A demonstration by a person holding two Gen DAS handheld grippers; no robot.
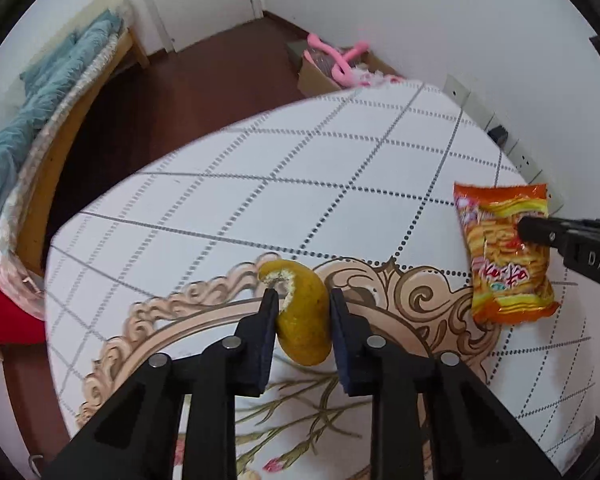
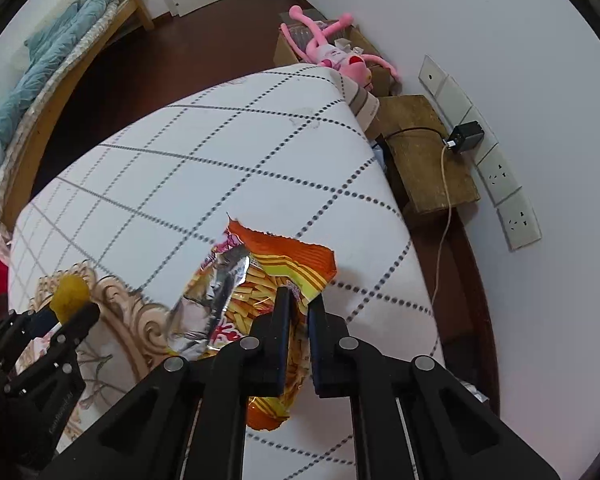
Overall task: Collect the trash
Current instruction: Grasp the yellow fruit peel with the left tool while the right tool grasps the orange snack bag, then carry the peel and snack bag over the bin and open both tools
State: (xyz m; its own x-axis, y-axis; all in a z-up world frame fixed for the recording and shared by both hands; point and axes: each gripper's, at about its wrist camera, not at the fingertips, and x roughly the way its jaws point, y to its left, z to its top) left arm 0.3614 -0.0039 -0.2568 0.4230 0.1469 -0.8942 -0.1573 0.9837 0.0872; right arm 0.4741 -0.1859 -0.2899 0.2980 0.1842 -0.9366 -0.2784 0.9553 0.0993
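My left gripper [image 1: 304,298] is shut on a curled yellow fruit peel [image 1: 302,316] and holds it over the patterned tablecloth [image 1: 300,168]. My right gripper [image 2: 300,300] is shut on a torn orange snack bag [image 2: 256,292], which hangs open with its silver lining showing. In the left wrist view the snack bag [image 1: 504,252] hangs at the right, pinched by the right gripper [image 1: 526,230]. In the right wrist view the left gripper [image 2: 76,312] with the peel [image 2: 71,296] is at the far left.
The table is covered by a white cloth with a dotted grid [image 2: 228,152]. Beyond it are a cardboard box with a pink plush toy [image 2: 332,50], a wooden stool [image 2: 424,152], wall sockets with a charger [image 2: 466,136], and a bed [image 1: 40,120] at the left.
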